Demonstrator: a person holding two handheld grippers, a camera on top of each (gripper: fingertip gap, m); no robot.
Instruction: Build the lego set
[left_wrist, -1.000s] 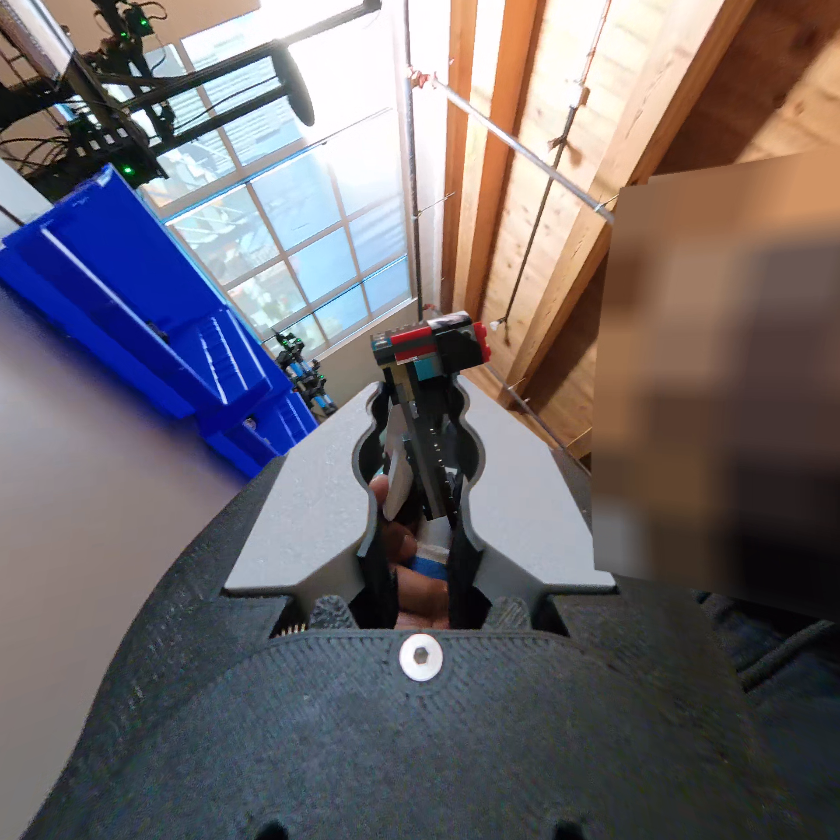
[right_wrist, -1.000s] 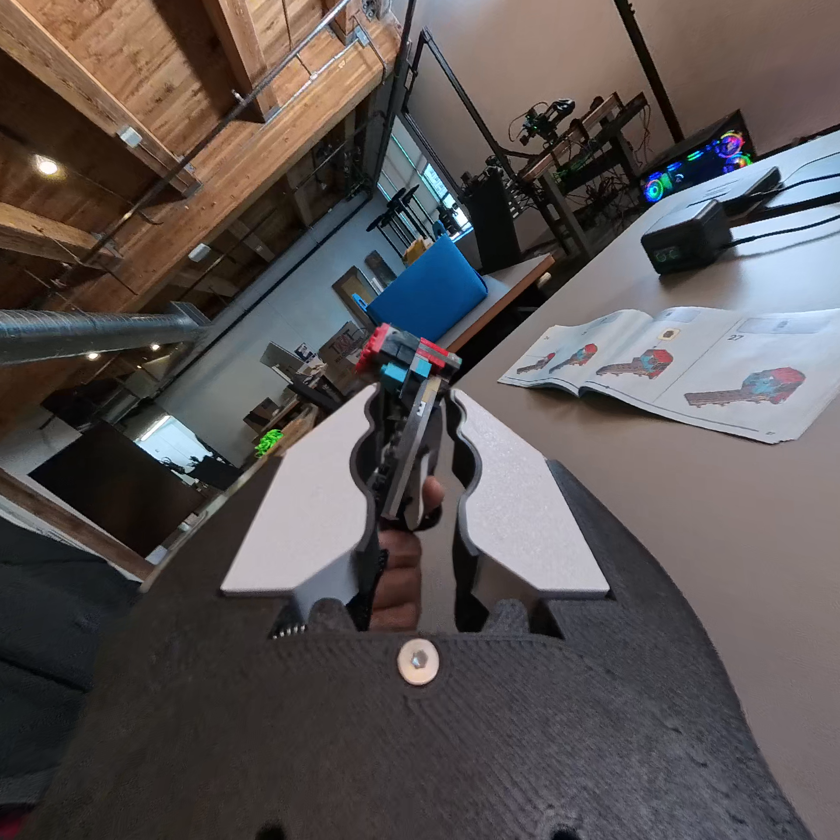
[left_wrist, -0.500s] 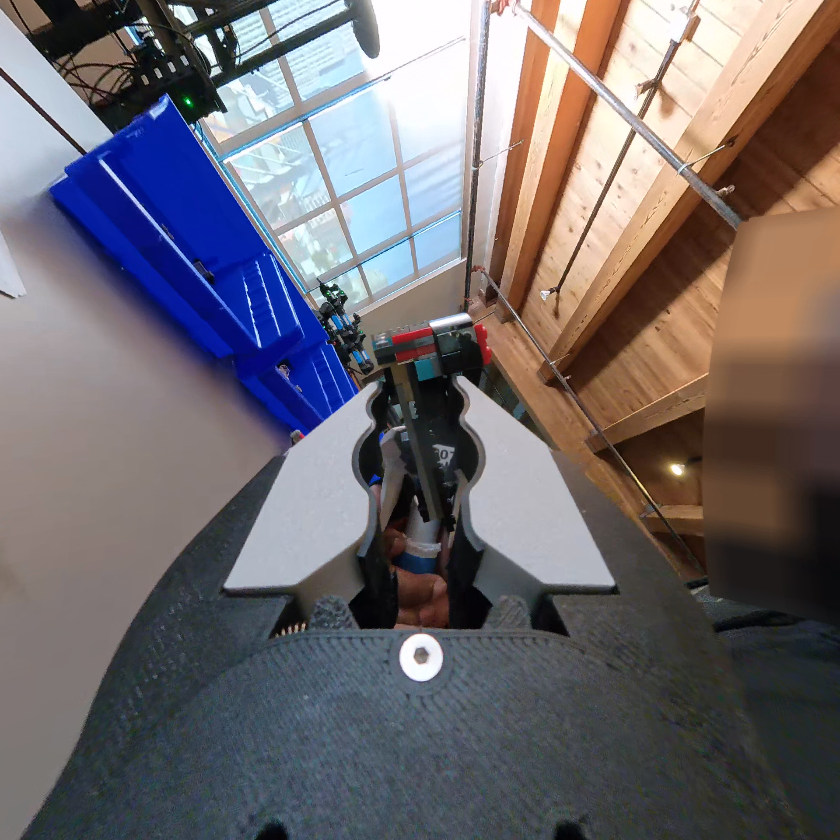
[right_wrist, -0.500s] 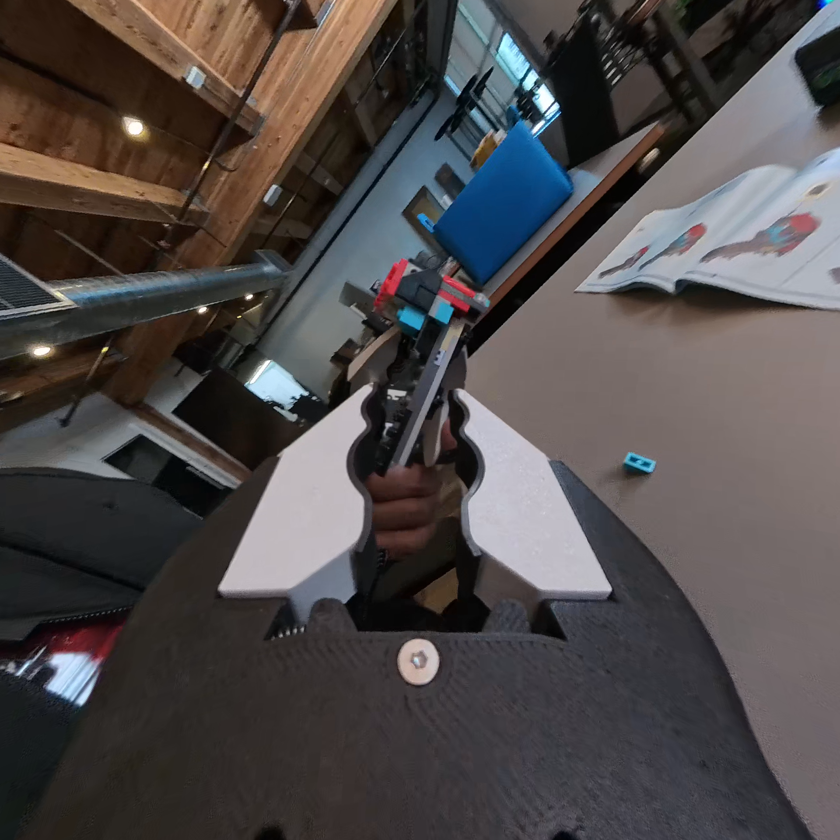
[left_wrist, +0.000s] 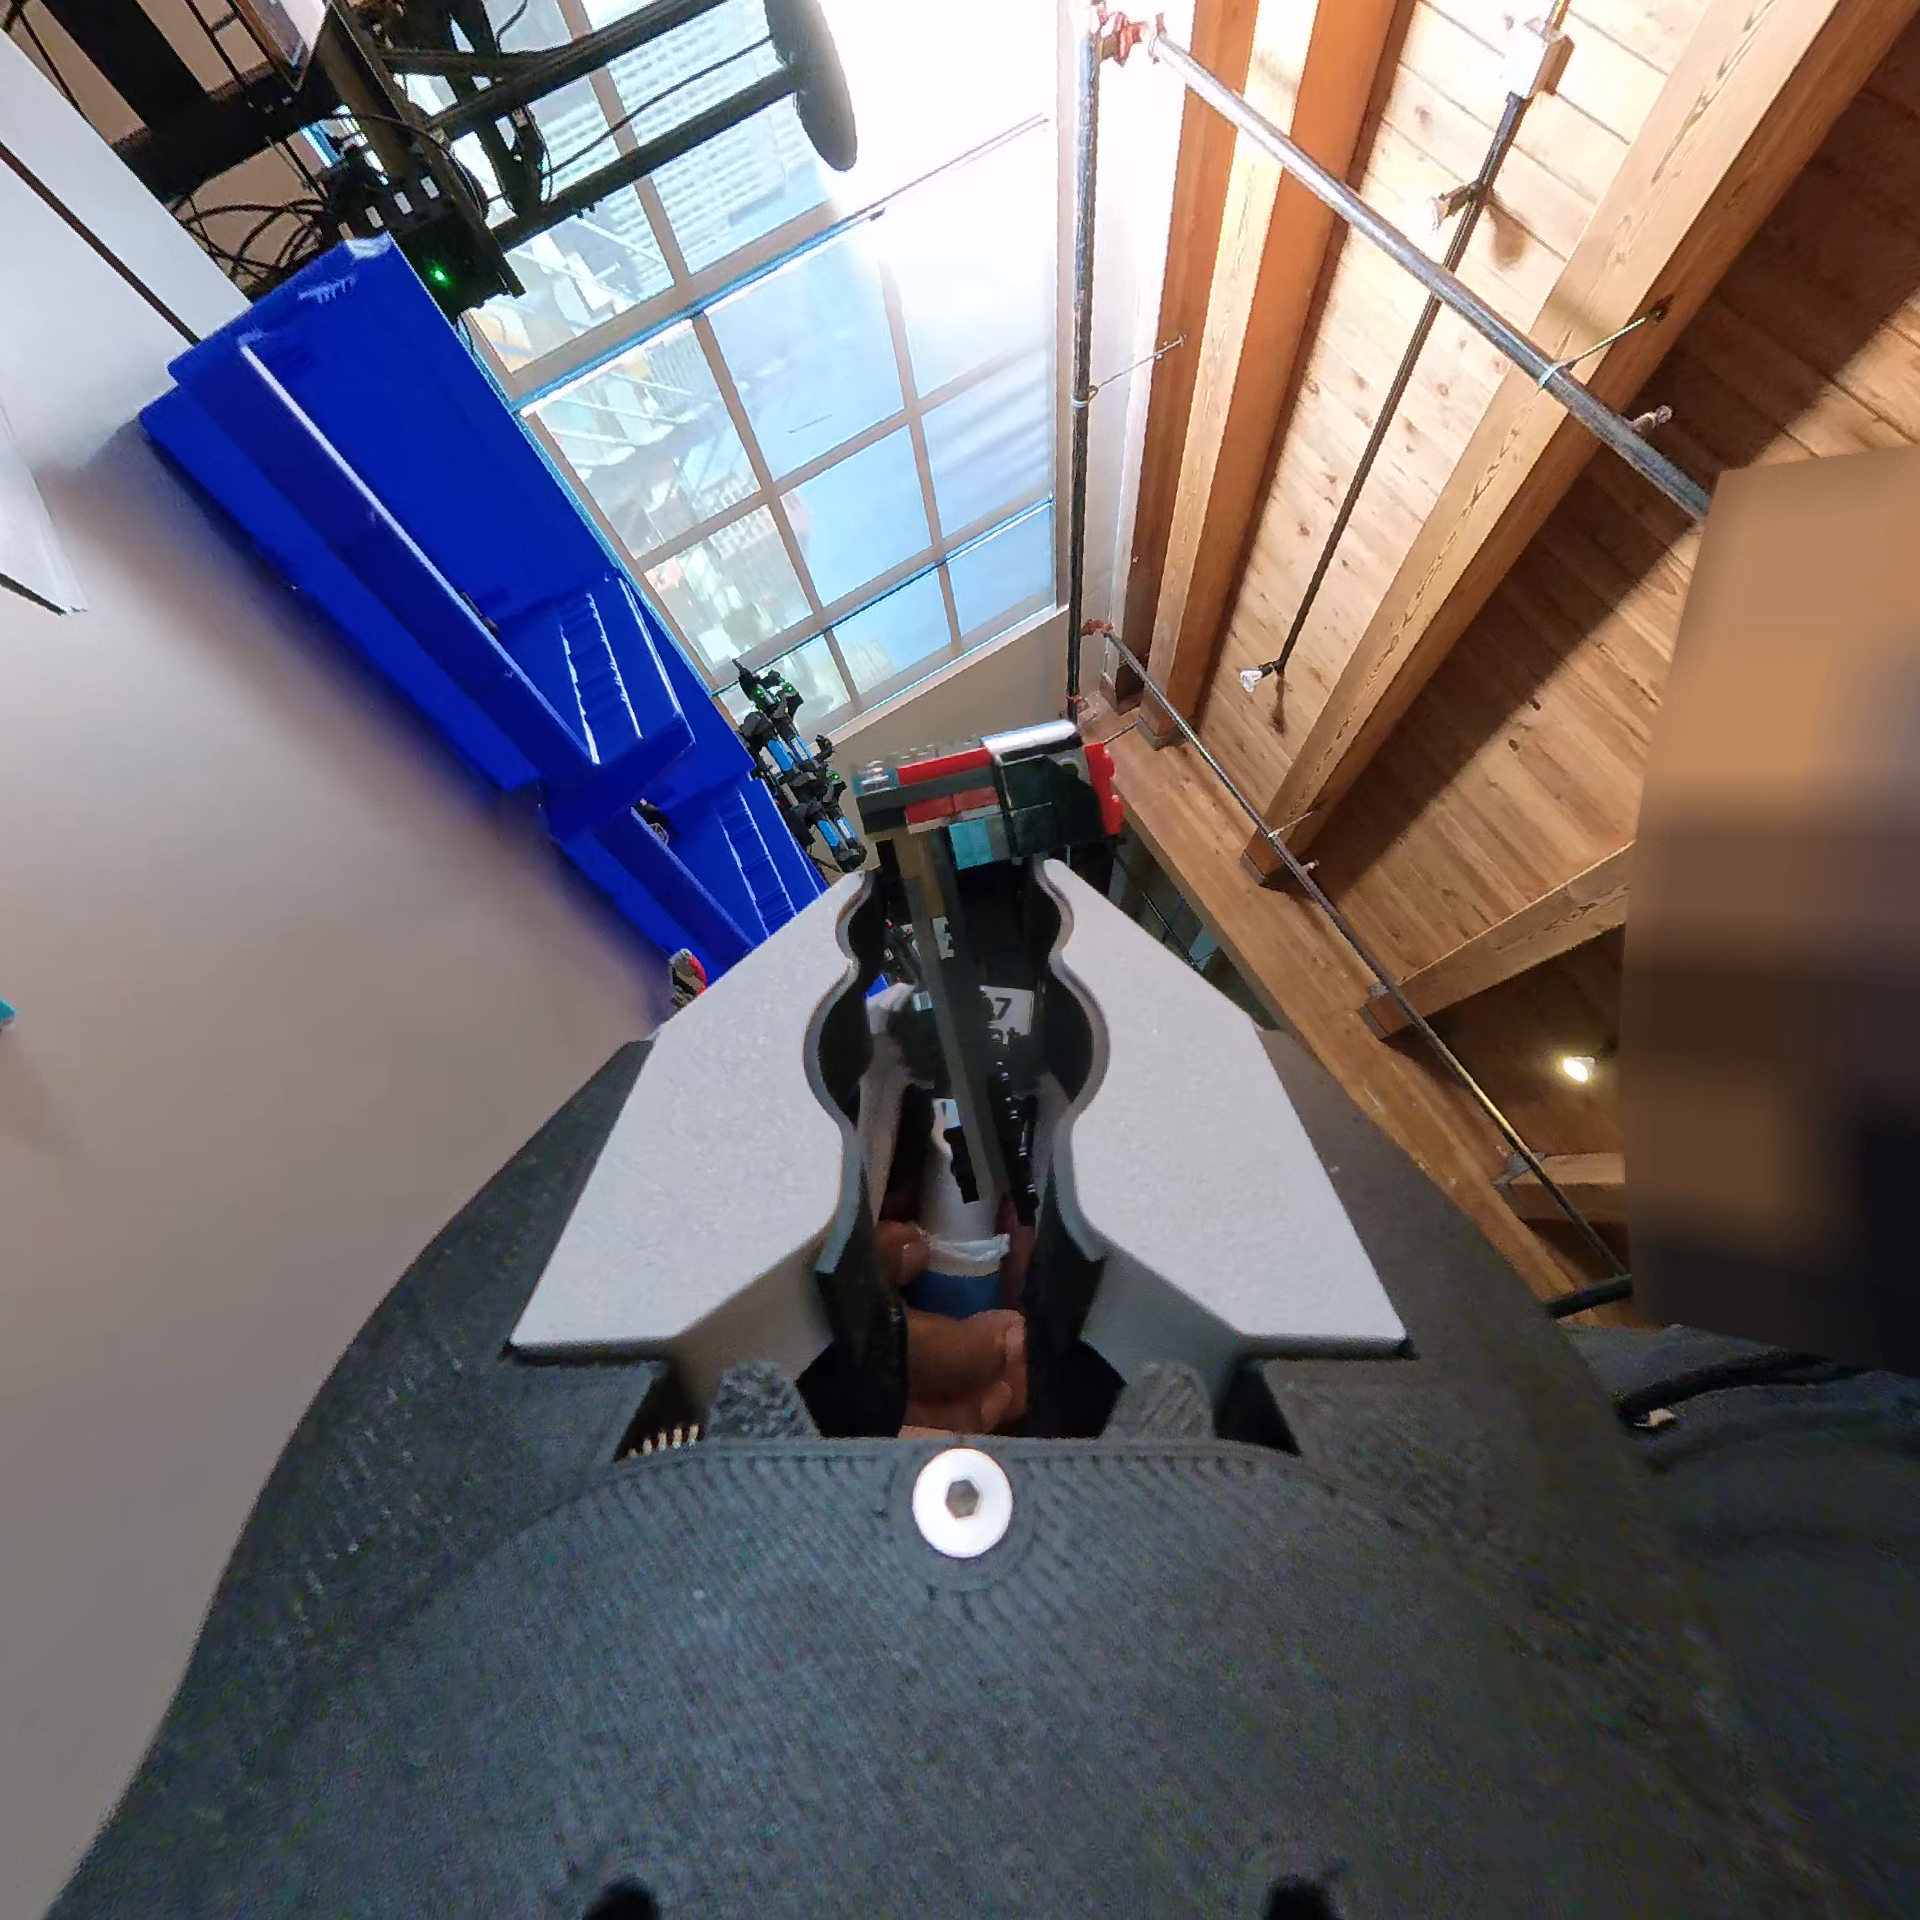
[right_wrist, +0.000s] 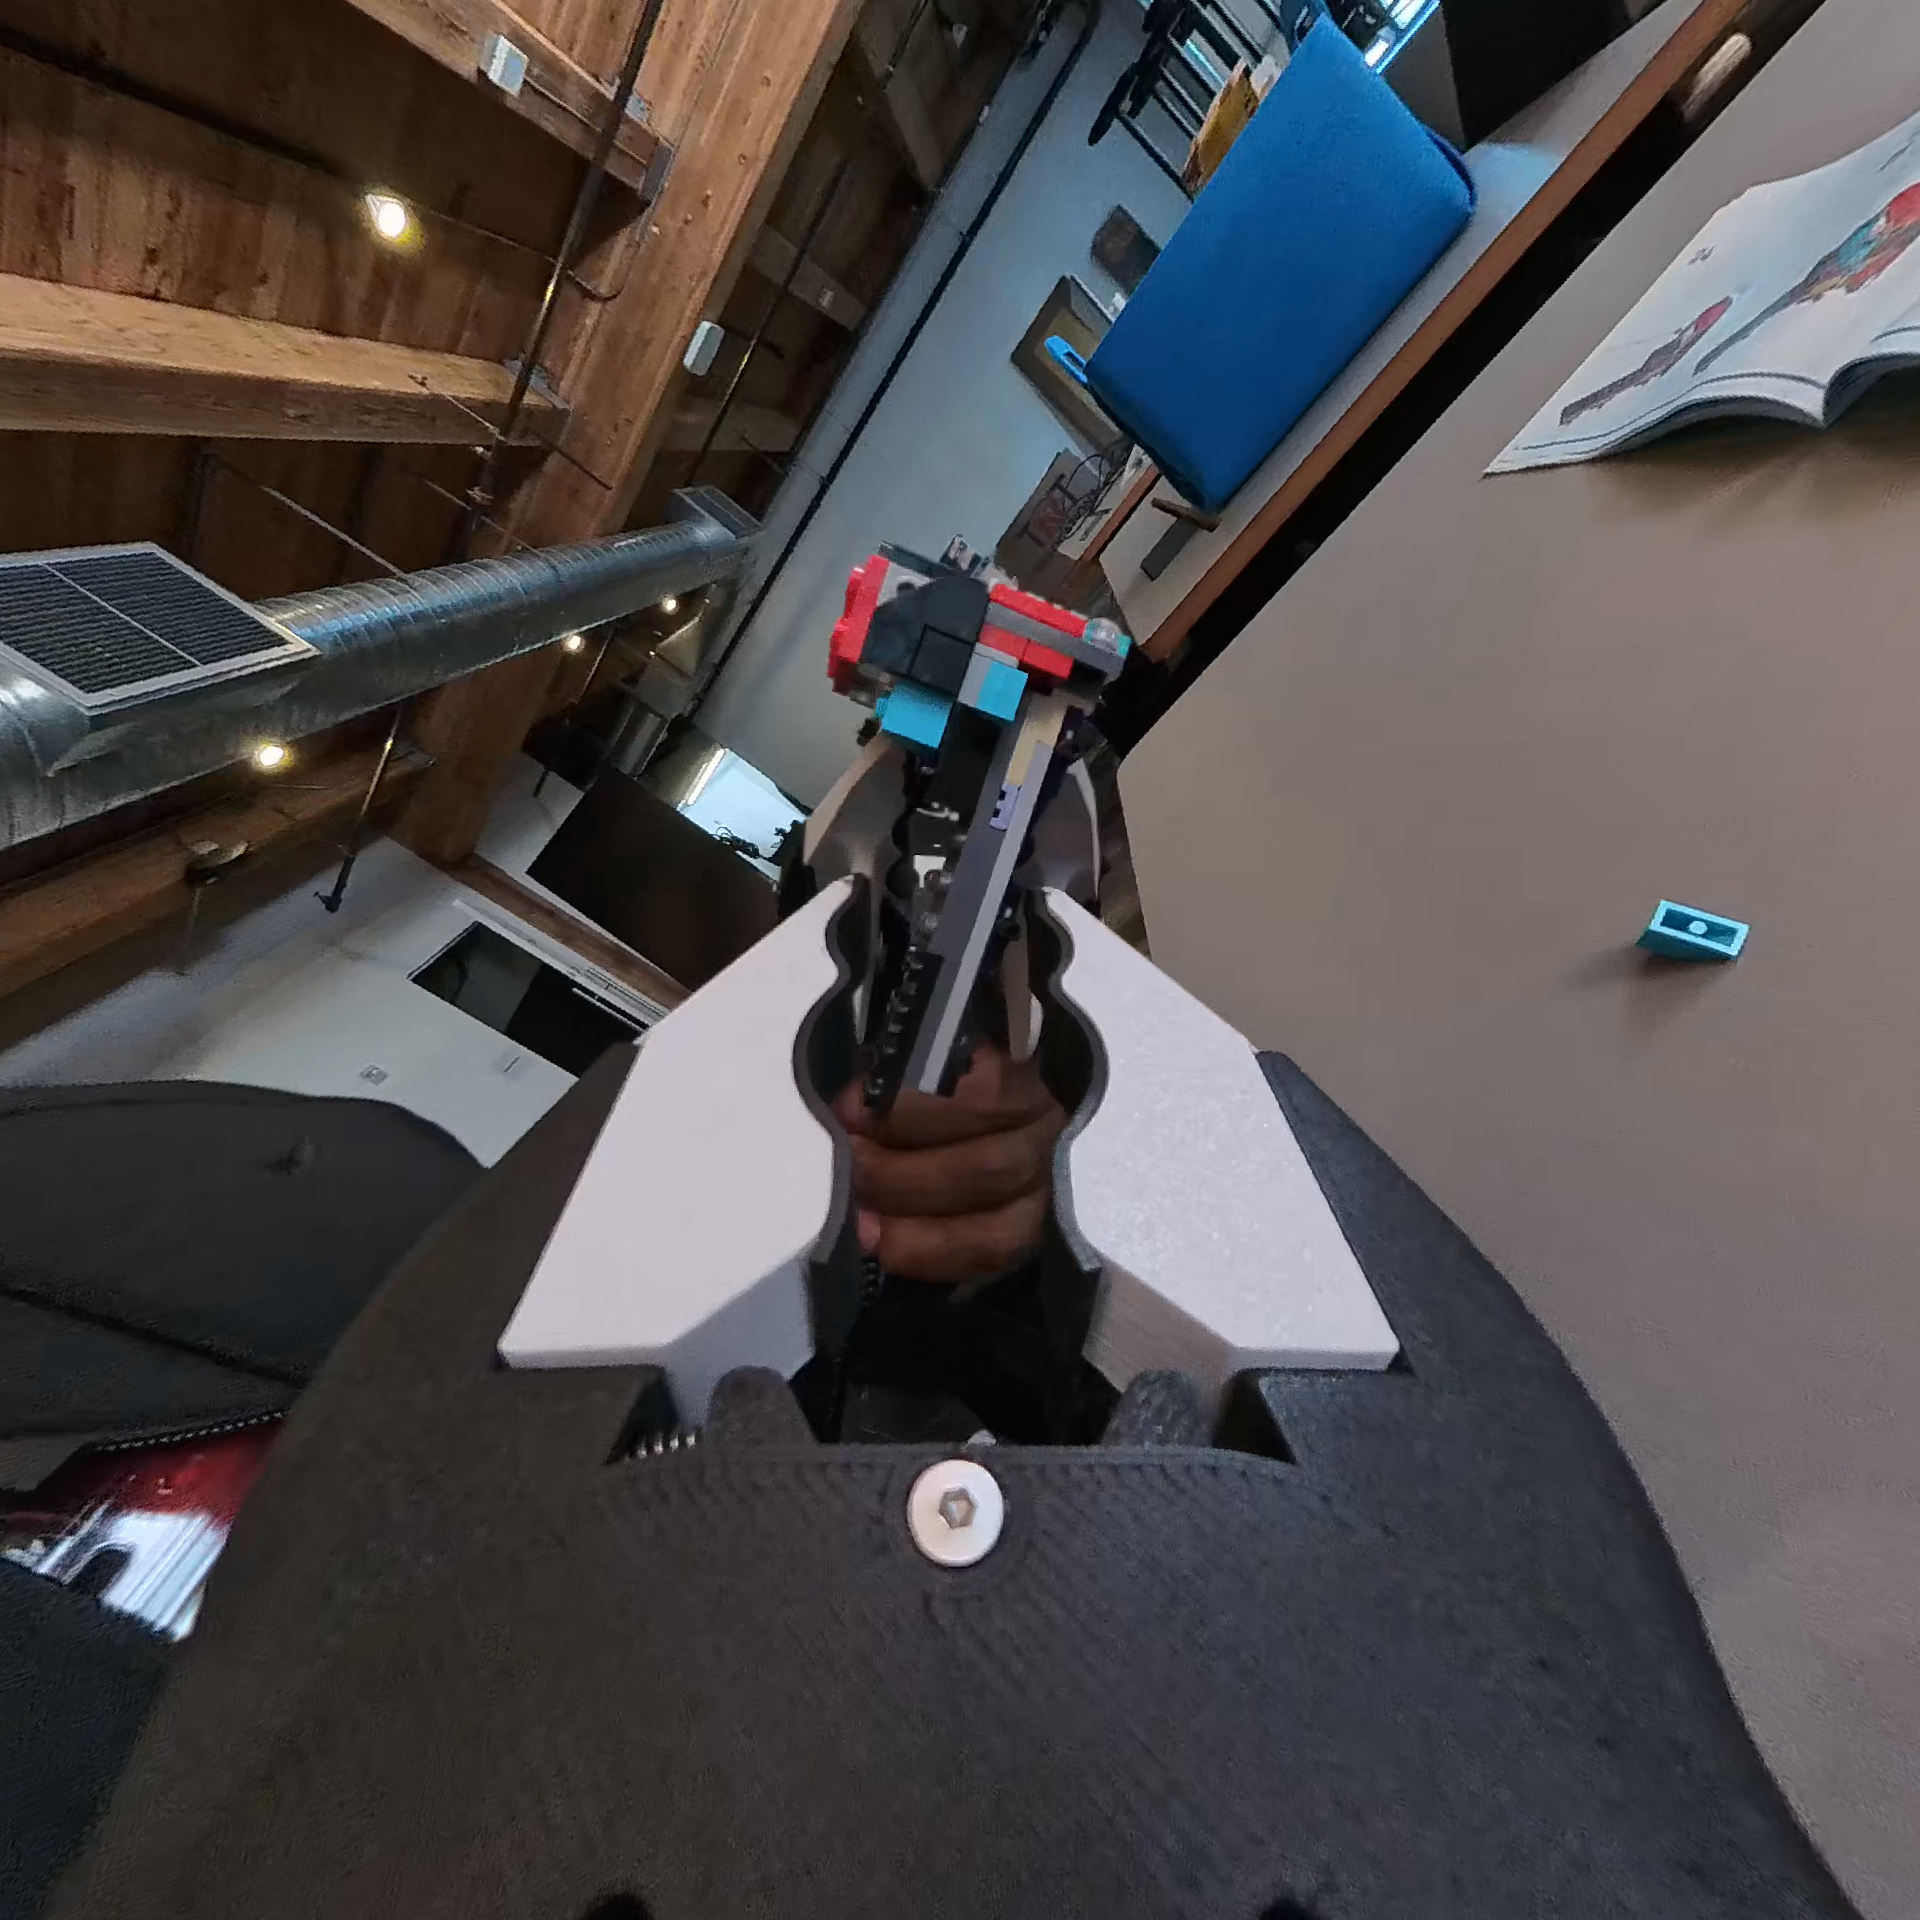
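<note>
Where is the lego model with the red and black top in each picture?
Left wrist view: the lego model stands at the centre, its long grey stem running down between the left gripper fingers.
Right wrist view: its red, black and teal head shows just above centre, the stem slanting down between the right gripper fingers.
Shared landmark: the brown table.

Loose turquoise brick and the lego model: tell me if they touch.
Apart. The right wrist view shows the turquoise brick lying alone on the table, while the lego model is held up between the tongs.
</note>
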